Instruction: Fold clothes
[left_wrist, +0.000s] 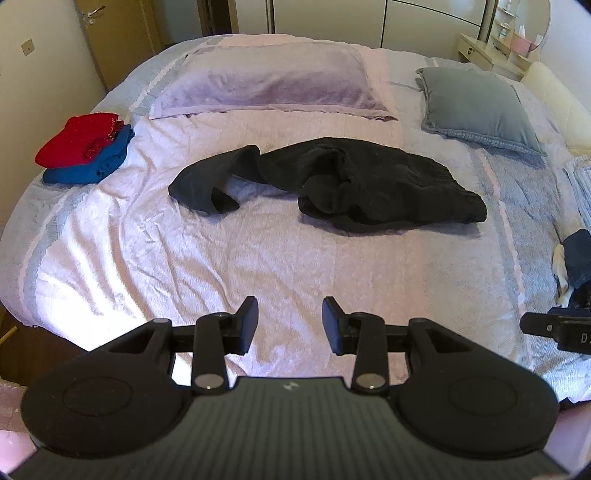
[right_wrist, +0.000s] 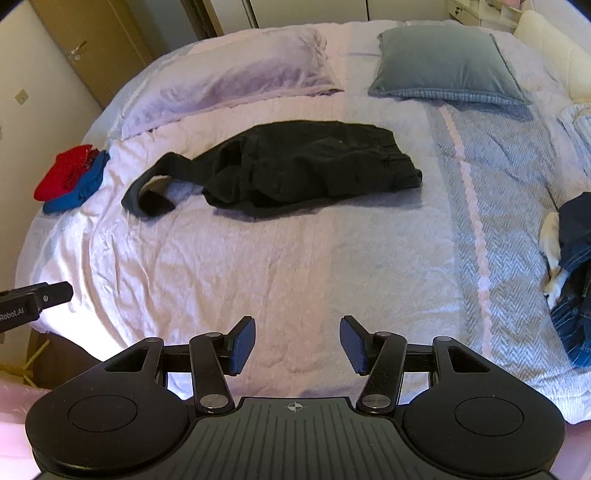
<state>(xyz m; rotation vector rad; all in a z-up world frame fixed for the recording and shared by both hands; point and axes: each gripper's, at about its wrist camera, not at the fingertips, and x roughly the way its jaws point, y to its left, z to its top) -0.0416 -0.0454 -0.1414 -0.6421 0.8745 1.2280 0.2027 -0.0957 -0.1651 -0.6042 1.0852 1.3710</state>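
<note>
Both pairs of jaws are standing spread with nothing between them: the left gripper (left_wrist: 290, 325) and the right gripper (right_wrist: 297, 345) are each hovering over the near edge of the bed (left_wrist: 280, 258), pointing down at its pale pink cover. No earlier view shows how they came there. A black garment (left_wrist: 354, 184) is lying crumpled in the middle of the bed, well beyond both grippers, one sleeve trailing off to the left. At the far left edge a folded red garment (left_wrist: 79, 138) is sitting on top of a folded blue garment (left_wrist: 92, 170). A lilac pillow (left_wrist: 266, 81) and a grey cushion (left_wrist: 476, 109) are lying along the far side. Denim clothes (right_wrist: 574, 280) are lying heaped at the right edge.
</note>
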